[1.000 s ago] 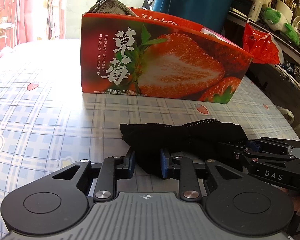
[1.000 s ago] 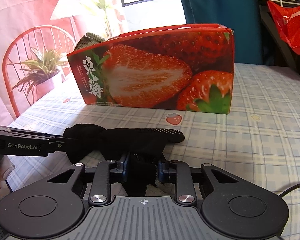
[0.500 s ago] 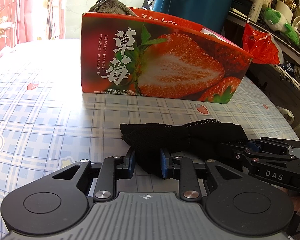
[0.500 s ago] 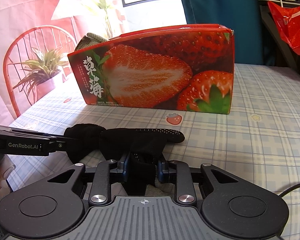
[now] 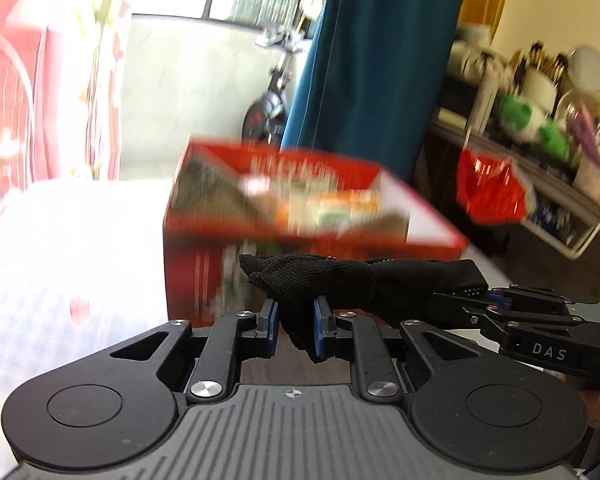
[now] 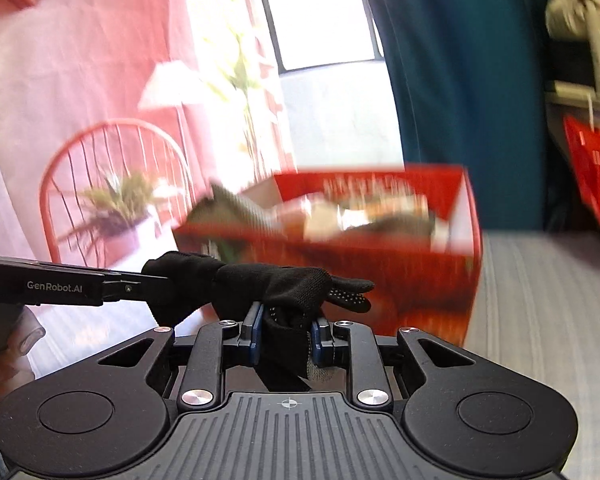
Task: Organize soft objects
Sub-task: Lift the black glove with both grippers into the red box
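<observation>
Black glove lifted off the table, held between both grippers

Half a second ago the glove (image 5: 340, 280) lay on the tablecloth; now it hangs mid-frame, level with the red box (image 5: 300, 216), whose open top shows. The left gripper (image 5: 295, 326) and right gripper (image 6: 285, 336) each pinch one end; background is motion-blurred.

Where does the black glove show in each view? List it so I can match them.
Left wrist: black glove at lower centre, stretching right.
Right wrist: black glove at lower centre, stretching left.
Shared landmark: the red box just behind it.
</observation>
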`<act>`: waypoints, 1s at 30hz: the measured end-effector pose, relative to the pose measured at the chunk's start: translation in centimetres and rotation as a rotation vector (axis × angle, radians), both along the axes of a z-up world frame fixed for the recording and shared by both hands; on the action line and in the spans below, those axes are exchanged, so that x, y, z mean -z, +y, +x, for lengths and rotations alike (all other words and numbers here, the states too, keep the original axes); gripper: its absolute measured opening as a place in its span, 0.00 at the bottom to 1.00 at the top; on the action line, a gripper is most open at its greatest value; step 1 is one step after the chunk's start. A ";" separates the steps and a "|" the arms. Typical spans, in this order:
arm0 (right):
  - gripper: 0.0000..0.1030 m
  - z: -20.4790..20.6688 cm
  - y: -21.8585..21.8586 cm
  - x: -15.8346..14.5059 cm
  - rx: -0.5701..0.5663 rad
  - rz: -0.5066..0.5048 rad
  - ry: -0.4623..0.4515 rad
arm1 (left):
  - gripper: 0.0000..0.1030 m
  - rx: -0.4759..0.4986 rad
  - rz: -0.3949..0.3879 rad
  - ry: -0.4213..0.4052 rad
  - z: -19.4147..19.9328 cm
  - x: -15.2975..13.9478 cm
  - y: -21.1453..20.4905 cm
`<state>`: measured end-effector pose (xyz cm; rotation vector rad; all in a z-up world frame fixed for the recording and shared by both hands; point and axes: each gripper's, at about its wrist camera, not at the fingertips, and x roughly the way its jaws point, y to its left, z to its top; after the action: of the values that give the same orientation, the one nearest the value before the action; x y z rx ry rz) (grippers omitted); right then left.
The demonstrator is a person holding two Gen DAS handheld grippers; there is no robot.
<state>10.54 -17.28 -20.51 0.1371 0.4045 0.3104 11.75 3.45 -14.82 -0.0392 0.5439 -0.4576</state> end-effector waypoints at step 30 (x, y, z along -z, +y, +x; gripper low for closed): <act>0.20 18.3 -1.2 0.4 0.139 -0.146 0.250 | 0.18 0.018 0.094 0.298 18.6 1.3 -4.1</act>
<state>28.80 -18.43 -20.89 0.0607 0.6606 0.1258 30.33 -0.70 -16.14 -0.0124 0.8587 -0.4460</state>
